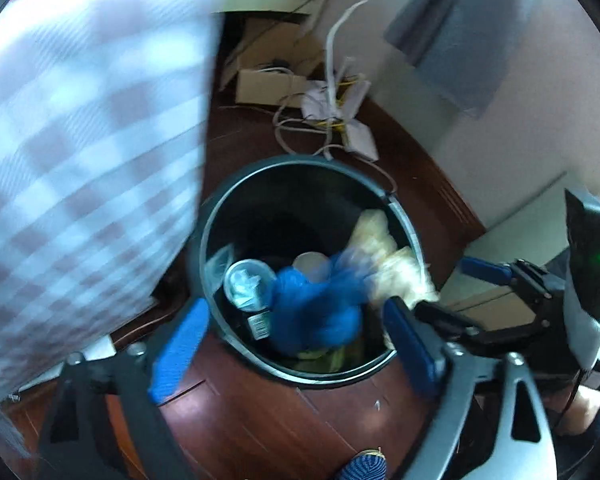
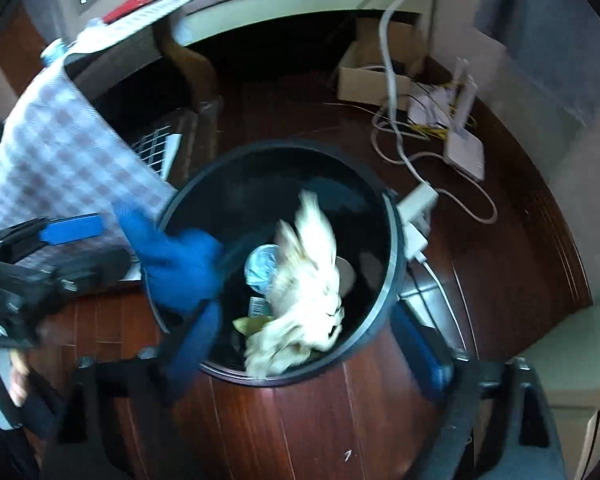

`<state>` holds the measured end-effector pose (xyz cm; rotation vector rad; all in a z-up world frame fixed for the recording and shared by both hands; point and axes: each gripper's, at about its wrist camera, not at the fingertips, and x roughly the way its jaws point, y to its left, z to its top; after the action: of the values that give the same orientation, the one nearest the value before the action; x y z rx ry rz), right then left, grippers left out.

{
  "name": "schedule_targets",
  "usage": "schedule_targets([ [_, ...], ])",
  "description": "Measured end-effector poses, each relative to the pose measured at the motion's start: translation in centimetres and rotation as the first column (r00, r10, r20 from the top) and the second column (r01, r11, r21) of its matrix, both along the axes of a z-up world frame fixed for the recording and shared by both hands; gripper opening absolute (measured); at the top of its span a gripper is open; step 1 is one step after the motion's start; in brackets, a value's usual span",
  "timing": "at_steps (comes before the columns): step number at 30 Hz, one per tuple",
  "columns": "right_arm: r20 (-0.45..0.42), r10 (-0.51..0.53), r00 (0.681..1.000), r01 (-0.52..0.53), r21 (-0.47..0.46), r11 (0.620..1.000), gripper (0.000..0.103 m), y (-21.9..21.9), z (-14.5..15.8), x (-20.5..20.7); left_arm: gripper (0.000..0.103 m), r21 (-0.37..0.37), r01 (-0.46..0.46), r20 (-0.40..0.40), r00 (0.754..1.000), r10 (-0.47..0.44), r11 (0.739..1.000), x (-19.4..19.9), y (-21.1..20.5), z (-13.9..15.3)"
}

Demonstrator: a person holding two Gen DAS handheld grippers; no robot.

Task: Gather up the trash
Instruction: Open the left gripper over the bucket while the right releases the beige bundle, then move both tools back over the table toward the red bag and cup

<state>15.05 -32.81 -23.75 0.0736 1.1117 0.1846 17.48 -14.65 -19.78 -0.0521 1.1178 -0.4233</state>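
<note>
Both tools hang spread wide over the black bin (image 1: pixel 220 344) — left tool (image 1: pixel 296 344) and right tool (image 2: pixel 320 352) each empty — with a blue rag (image 1: pixel 316 304) and cream wad (image 2: pixel 304 280) blurred at its mouth.

Below me I see a dark reddish wooden floor (image 2: pixel 308 420), and the round black trash bin (image 2: pixel 384 292) stands directly on it. Further back on the boards I make out a white router (image 2: pixel 466 154) amid loose cables (image 2: pixel 404 156), with a cardboard box (image 1: pixel 266 86) beyond.
</note>
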Motion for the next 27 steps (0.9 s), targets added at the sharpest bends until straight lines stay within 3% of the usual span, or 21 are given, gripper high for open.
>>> schedule_targets([
  [2,-0.007,-0.026,1.000,0.026,0.003,1.000,0.096,-0.4,-0.2,-0.3,0.098,0.048,-0.044,0.018,0.999,0.043,0.998,-0.5,0.9,-0.2],
  [4,0.010,-0.044,0.999,0.044,-0.008,0.999,0.102,-0.3,0.1,-0.6,0.099,0.073,-0.069,0.036,0.997,0.066,0.995,-1.0,1.5,-0.3],
  [11,0.049,-0.045,0.998,0.048,-0.049,0.998,0.102,0.2,0.9,-1.4,0.099,0.103,-0.089,0.073,0.994,0.082,0.991,-2.1,2.2,-0.1],
  [27,0.169,-0.097,0.981,0.101,-0.019,0.995,0.102,1.1,4.9,-4.2,0.099,0.099,-0.099,0.137,0.987,0.085,0.990,-4.1,3.1,2.5],
])
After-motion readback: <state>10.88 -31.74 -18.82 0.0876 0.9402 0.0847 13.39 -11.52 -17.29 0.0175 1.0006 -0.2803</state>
